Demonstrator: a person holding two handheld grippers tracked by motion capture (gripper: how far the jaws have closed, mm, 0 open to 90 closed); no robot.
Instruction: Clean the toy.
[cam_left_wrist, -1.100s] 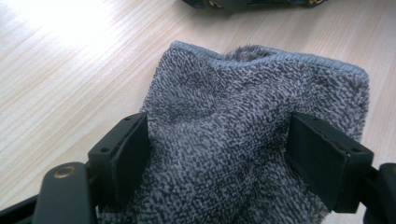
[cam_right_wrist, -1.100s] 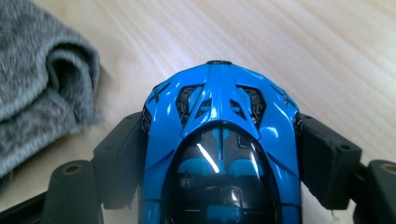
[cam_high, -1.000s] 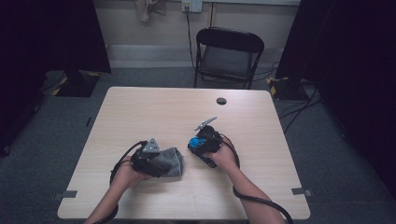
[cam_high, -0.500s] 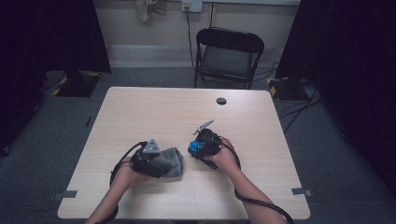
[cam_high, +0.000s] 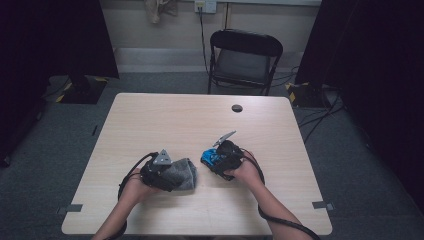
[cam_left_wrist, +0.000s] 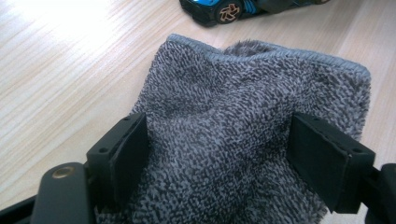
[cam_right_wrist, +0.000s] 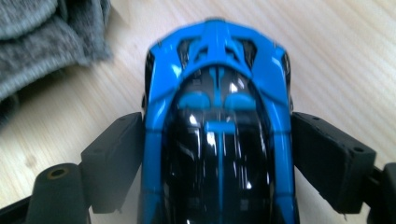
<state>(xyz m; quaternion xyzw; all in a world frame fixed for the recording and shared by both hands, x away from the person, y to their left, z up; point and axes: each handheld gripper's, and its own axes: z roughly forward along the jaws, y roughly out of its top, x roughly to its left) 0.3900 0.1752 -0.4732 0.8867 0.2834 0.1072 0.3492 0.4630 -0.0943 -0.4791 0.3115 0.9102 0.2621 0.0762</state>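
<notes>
- Toy car (cam_right_wrist: 217, 135), blue with a glossy black roof, stands on the table (cam_high: 165, 117) just right of the grey cloth (cam_high: 181, 173); judged light, rigid and slippery on its shell.
- Right gripper (cam_high: 216, 159) straddles the car's flanks; its jaws have just been opening with the car between them, and a slim gap shows at each pad, so no clamp is evident.
- Best hold, by judgement: the flat side sills at mid-body, not the sloping roof or thin blue struts, which look fragile.
- Left gripper (cam_high: 172, 176) stands spread over the cloth, pads (cam_left_wrist: 133, 149) flanking the pile; the cloth looks soft, limp and easily bunched.
</notes>
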